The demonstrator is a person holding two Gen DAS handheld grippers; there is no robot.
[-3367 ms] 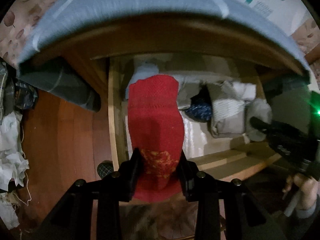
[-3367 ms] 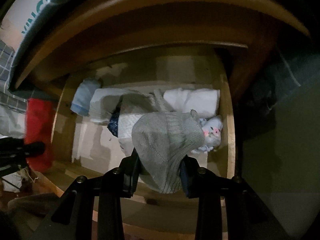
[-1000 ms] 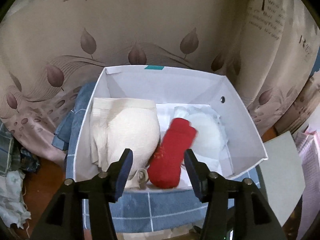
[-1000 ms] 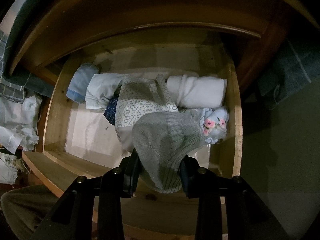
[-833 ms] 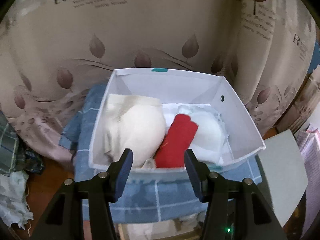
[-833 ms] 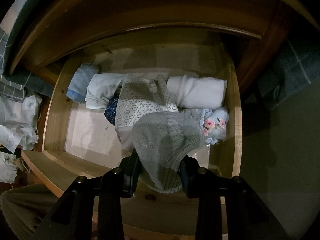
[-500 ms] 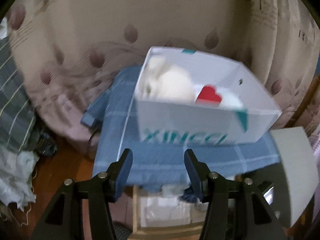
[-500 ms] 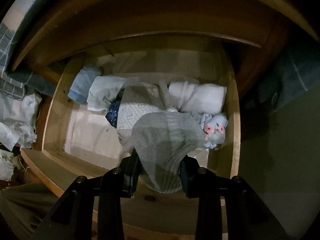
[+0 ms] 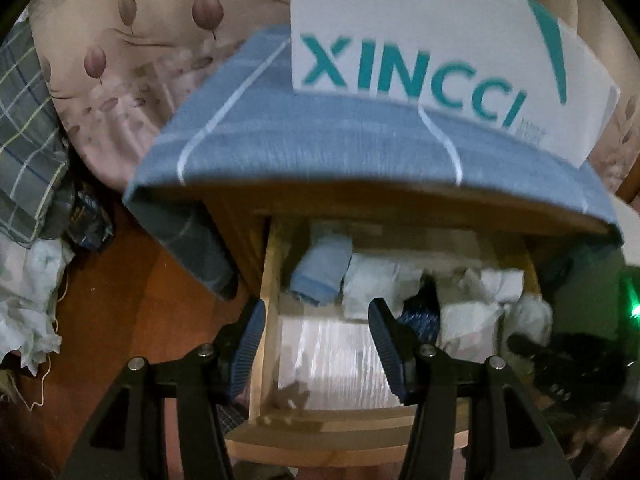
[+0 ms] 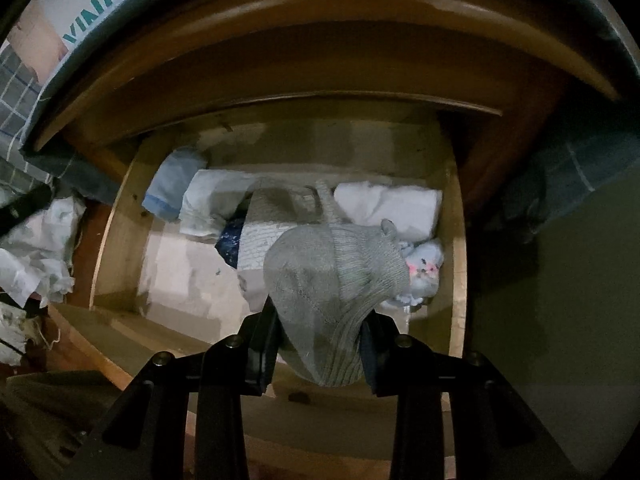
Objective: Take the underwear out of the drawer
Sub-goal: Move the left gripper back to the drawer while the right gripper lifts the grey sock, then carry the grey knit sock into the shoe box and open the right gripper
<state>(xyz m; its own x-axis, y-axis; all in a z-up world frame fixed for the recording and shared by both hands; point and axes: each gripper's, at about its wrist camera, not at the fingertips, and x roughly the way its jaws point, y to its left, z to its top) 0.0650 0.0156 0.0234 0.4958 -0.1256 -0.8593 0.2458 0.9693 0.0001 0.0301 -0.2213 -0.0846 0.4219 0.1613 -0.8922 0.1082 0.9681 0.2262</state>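
The wooden drawer (image 9: 267, 280) stands pulled out below a cabinet top, with several rolled garments in it. My left gripper (image 9: 316, 312) hangs open and empty above the drawer's left front part, near a light blue roll (image 9: 322, 270) and a white roll (image 9: 370, 286). My right gripper (image 10: 320, 320) is shut on a grey knitted garment (image 10: 334, 276), held over the right half of the drawer (image 10: 456, 240). Behind it lie a white roll (image 10: 390, 204), a patterned white piece (image 10: 260, 240) and a pale blue flowered piece (image 10: 424, 270).
A white box (image 9: 440, 52) printed XINCCI sits on a blue checked cloth (image 9: 320, 144) on the cabinet top above the drawer. A leaf-patterned curtain (image 9: 120, 40) hangs behind. White crumpled cloth (image 9: 28, 308) and plaid fabric (image 9: 28, 128) lie on the red-brown floor at left.
My left gripper, empty, has dropped from above the white box, where the red piece now lies, down to the drawer. The right gripper has kept nearly still with the grey garment.
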